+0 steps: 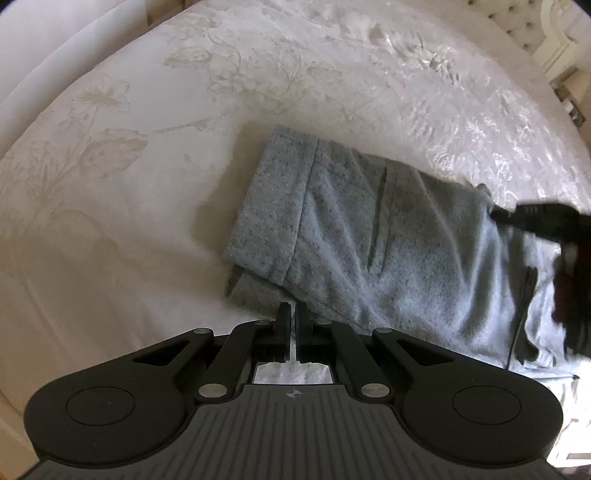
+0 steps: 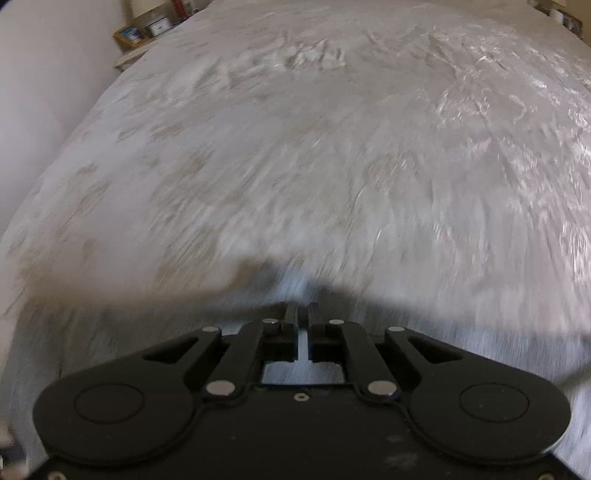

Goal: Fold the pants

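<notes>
Light grey fleece pants [image 1: 369,229] lie folded on a white flowered bedspread [image 1: 147,221]. In the left wrist view my left gripper [image 1: 292,308] is shut at the near edge of the pants, and I see no cloth between its fingers. My right gripper [image 1: 496,212] shows there as a dark blur reaching onto the far right edge of the pants. The right wrist view is blurred. In it my right gripper [image 2: 303,308] is shut on a raised ridge of the grey pants [image 2: 295,286], with more grey cloth under it. White bedspread [image 2: 295,147] stretches ahead.
A tufted headboard [image 1: 517,22] stands at the far right end of the bed. A bedside shelf with small items [image 2: 140,33] is beyond the bed's far left corner. A pale wall or curtain [image 1: 55,55] runs along the left side.
</notes>
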Motion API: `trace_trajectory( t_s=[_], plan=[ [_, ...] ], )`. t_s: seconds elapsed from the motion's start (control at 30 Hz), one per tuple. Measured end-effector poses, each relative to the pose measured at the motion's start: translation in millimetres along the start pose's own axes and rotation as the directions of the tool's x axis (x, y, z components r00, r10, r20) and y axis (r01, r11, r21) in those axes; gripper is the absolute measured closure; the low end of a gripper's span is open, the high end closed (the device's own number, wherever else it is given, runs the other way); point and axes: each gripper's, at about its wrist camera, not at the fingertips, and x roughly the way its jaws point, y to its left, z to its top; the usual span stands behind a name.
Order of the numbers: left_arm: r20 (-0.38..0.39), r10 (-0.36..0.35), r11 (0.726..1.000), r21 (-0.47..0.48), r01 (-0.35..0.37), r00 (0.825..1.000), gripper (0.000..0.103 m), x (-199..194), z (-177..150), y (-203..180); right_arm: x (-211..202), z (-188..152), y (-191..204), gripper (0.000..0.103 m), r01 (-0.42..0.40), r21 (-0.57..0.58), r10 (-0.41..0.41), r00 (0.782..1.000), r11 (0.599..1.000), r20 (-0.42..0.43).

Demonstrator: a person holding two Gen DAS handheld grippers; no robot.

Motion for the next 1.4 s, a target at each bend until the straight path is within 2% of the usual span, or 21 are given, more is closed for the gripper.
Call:
trace_trajectory(
  t_s=[0.1, 0.17, 0.23, 0.37, 0.5, 0.53, 0.57, 0.63, 0.77, 0.93, 1.1, 1.17, 1.2, 1.23, 1.27, 1.33, 1.4],
  plan=[
    [0.023, -0.020, 1.000, 0.006, 0.020, 1.000, 0.094, -0.9, 1.4, 3.5, -14.1, -34.8, 9.5, 0.095, -0.030, 0.005, 0.030, 0.999, 1.000, -0.044],
    [0.024, -0.056, 0.998, -0.009, 0.056, 0.998, 0.081, 0.1, 2.4, 7.6, -23.6, -57.7, 17.1, 0.094, -0.047, 0.005, 0.047, 0.996, 0.999, -0.071],
    [0.031, -0.089, 0.996, -0.028, 0.090, 0.996, 0.073, -0.3, 1.9, 10.6, -33.8, -79.1, 26.0, 0.094, -0.058, -0.003, 0.057, 0.994, 0.998, -0.092],
    [0.033, -0.105, 0.994, -0.015, 0.106, 0.994, 0.061, -1.8, -2.2, 12.7, -54.0, -99.8, 47.9, 0.092, -0.100, -0.039, 0.097, 0.992, 0.994, -0.081],
    [0.001, -0.111, 0.994, -0.007, 0.111, 0.994, 0.060, 3.7, -4.6, 17.4, -69.8, -97.9, 82.3, 0.090, -0.177, -0.125, 0.175, 0.984, 0.976, -0.033],
    [-0.007, -0.112, 0.994, -0.015, 0.112, 0.994, 0.060, 4.6, -4.5, 20.1, -72.4, -96.1, 92.0, 0.084, -0.200, -0.150, 0.198, 0.980, 0.968, -0.025],
    [-0.009, -0.112, 0.994, -0.023, 0.111, 0.994, 0.060, 4.5, -4.3, 23.2, -75.1, -94.5, 103.5, 0.077, -0.221, -0.185, 0.222, 0.975, 0.958, -0.017],
    [-0.002, -0.106, 0.994, -0.029, 0.106, 0.994, 0.060, 1.4, -5.2, 28.1, -81.0, -95.1, 129.2, 0.069, -0.248, -0.266, 0.256, 0.967, 0.932, -0.001],
    [0.007, -0.085, 0.996, -0.032, 0.085, 0.996, 0.060, -4.6, -4.4, 40.2, -78.9, -100.6, 173.4, 0.068, -0.287, -0.412, 0.307, 0.952, 0.865, -0.020],
    [0.023, -0.064, 0.996, -0.061, 0.066, 0.998, 0.060, -12.6, -1.4, 56.7, -63.9, -108.7, 206.7, 0.067, -0.288, -0.535, 0.310, 0.949, 0.794, -0.051],
    [0.021, -0.068, 0.994, -0.086, 0.070, 0.997, 0.060, -16.2, -1.3, 67.2, -48.8, -117.6, 227.3, 0.067, -0.245, -0.626, 0.265, 0.962, 0.741, -0.062],
    [0.023, -0.072, 0.993, -0.091, 0.073, 0.997, 0.060, -17.1, -1.3, 70.1, -47.4, -121.0, 229.9, 0.068, -0.210, -0.664, 0.241, 0.969, 0.718, -0.046],
    [0.023, -0.075, 0.993, -0.095, 0.077, 0.997, 0.060, -17.2, -1.1, 71.3, -46.0, -122.0, 230.9, 0.072, -0.195, -0.679, 0.229, 0.973, 0.707, -0.041],
    [0.023, -0.077, 0.992, -0.098, 0.079, 0.997, 0.060, -17.4, -1.1, 71.3, -45.4, -121.7, 230.3, 0.085, -0.198, -0.686, 0.229, 0.972, 0.700, -0.047],
    [0.023, -0.080, 0.991, -0.102, 0.082, 0.997, 0.060, -17.6, -1.3, 72.1, -48.2, -122.1, 227.6, 0.095, -0.208, -0.681, 0.235, 0.971, 0.702, -0.054],
    [0.024, -0.086, 0.991, -0.102, 0.088, 0.996, 0.060, -18.2, -0.5, 73.0, -54.0, -117.9, 223.9, 0.097, -0.216, -0.669, 0.247, 0.968, 0.711, -0.049],
    [0.027, -0.090, 0.990, -0.102, 0.092, 0.996, 0.060, -19.6, 0.5, 73.9, -66.3, -116.2, 221.8, 0.097, -0.218, -0.676, 0.266, 0.963, 0.704, -0.034]
  ],
)
